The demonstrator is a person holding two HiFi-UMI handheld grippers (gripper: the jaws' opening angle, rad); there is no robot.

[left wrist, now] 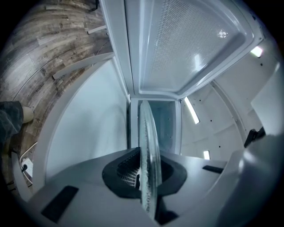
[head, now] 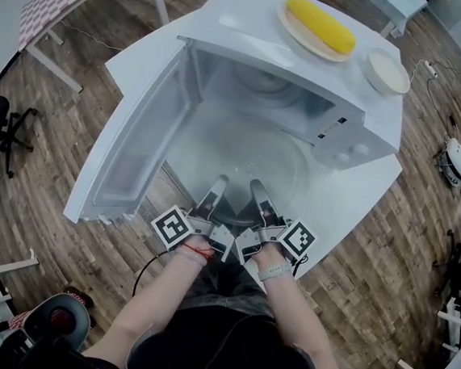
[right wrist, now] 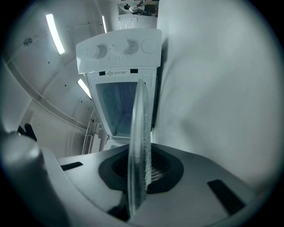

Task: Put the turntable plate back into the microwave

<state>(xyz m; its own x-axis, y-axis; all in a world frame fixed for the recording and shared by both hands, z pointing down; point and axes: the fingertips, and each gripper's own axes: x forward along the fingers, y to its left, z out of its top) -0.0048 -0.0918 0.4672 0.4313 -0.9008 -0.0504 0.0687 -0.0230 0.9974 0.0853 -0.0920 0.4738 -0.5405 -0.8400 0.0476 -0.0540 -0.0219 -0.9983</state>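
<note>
While the turntable plate [head: 241, 158] hung at the mouth of the microwave [head: 237, 26], the left gripper [head: 217, 185] and right gripper [head: 256, 187] were each clamped shut on its near rim, side by side. The door [head: 132, 150] stood swung wide to the left, so access was ready. The plate's far rim appeared just inside the cavity [head: 260, 89], and sliding it in and seating it on the floor was judged still to do. Clearance looked tight beside the door and the control panel [head: 344, 146], and freer above the glass.
</note>
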